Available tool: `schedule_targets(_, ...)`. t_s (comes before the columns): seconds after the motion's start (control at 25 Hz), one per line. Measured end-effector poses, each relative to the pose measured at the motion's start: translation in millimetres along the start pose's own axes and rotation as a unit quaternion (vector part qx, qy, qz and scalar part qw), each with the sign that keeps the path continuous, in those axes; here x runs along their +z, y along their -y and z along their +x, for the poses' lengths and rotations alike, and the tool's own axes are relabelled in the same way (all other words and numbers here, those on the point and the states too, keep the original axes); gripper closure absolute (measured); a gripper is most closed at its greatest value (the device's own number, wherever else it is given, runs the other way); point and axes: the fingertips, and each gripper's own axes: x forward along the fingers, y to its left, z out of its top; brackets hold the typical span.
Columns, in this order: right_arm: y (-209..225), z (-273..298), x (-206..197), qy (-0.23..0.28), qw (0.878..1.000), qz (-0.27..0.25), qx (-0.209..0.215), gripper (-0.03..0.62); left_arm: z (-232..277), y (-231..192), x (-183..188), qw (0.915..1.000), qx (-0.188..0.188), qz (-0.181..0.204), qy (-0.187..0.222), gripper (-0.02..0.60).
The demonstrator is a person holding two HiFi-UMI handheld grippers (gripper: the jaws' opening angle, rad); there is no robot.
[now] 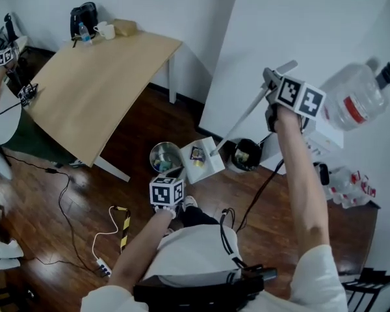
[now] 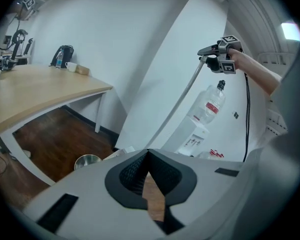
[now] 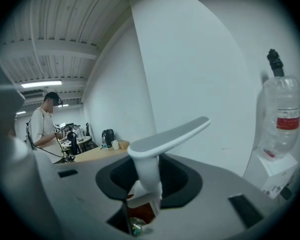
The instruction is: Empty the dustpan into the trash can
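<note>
The right gripper (image 3: 147, 180) is clamping the long handle of the dustpan (image 1: 203, 163), holding it tilted, the pan hanging just beside the trash can (image 1: 162, 156). The left gripper (image 2: 149, 153) is hovering near the pan, jaws together, empty.

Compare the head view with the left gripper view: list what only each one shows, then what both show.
Head view only: the power strip on the floor, and the litter lying in the dustpan.
Left gripper view only: the left tongs, closed with nothing between them.
Both: the table, the trash can, the water bottle, and the right tongs gripping the dustpan's long handle.
</note>
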Motion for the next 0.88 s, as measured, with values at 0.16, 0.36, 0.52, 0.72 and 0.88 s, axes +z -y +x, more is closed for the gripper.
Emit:
schedule_targets(0.16,-15.4,36.6,11.8,0.003,1.000,-0.003,0.022,0.479,7.5,-19.5,19.7,0.9994,0.021,-0.024,0.014,0.583)
schedule_targets(0.36,-51.6,93.8,7.7,-0.010,0.999,-0.008,0.052,0.479,4.7,-46.5,28.2,0.9973,0.049,-0.048,0.026,0.583)
schedule_targets(0.52,-76.1,139.8,0.9,-0.022,0.997,-0.014,0.066,0.479,-0.4,-67.6,31.3,0.9943,0.073,-0.069,0.033,0.583)
schedule_targets(0.72,-115.2,190.7,-7.3,-0.029,0.995,-0.030,0.089,0.479,-6.6,-96.8,34.9,0.9894,0.101,-0.096,0.041,0.583)
schedule_targets(0.88,-136.5,226.1,-14.3,-0.033,0.993,-0.038,0.104,0.480,-7.2,-113.2,46.0,0.9858,0.117,-0.111,0.048,0.583)
